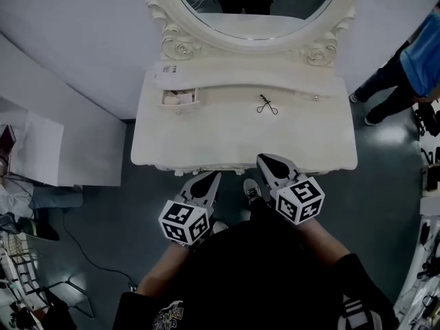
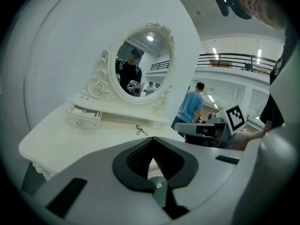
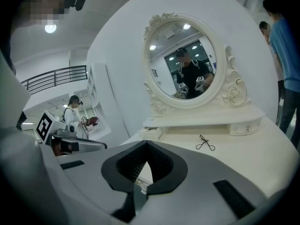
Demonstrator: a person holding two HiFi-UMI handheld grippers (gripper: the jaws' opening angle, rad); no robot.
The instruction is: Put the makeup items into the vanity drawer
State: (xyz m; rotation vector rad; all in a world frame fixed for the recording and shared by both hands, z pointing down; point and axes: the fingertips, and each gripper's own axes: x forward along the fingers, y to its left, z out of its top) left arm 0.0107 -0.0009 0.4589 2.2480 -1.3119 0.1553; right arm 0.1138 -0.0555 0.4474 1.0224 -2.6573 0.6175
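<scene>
A black eyelash curler (image 1: 267,106) lies on the white vanity top (image 1: 206,139), just right of centre and near the raised back shelf. A small drawer (image 1: 180,98) in that shelf's left end stands pulled out, with pale items inside. Both grippers hover in front of the vanity's front edge, well short of the curler. My left gripper (image 1: 214,177) is shut and empty, as is my right gripper (image 1: 264,159). The left gripper view shows the drawer (image 2: 84,116) and the curler (image 2: 140,130) beyond shut jaws (image 2: 152,142). The right gripper view shows the curler (image 3: 205,144) past shut jaws (image 3: 146,145).
An oval mirror (image 1: 254,5) in a carved frame stands on the back shelf. A second small drawer (image 3: 247,124) at the shelf's right end is shut. A person in a blue shirt (image 1: 416,57) stands at the right. Another person sits at the left (image 1: 14,198). Cables run across the floor.
</scene>
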